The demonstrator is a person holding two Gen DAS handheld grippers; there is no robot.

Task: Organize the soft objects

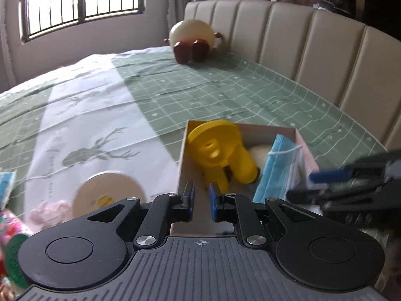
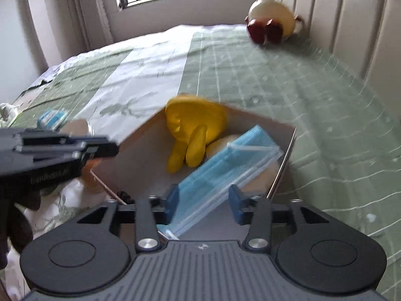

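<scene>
A cardboard box (image 1: 195,173) (image 2: 140,160) stands on the bed. Inside it are a yellow rubber glove (image 1: 220,150) (image 2: 193,130), a pack of blue face masks (image 1: 275,170) (image 2: 225,173) and a pale soft thing (image 1: 260,153). My left gripper (image 1: 200,200) is at the box's near left wall, its blue pads a narrow gap apart with the wall between them. My right gripper (image 2: 205,200) is open, its pads on either side of the mask pack but apart from it; it shows blurred at the right of the left wrist view (image 1: 351,180).
A round cream plush with dark red feet (image 1: 193,40) (image 2: 270,22) sits by the padded headboard (image 1: 313,50). A round beige disc (image 1: 107,195), a pink fluffy item (image 1: 47,213) and colourful packets (image 1: 10,225) lie left of the box. The green-and-white bedsheet (image 1: 200,87) spreads around.
</scene>
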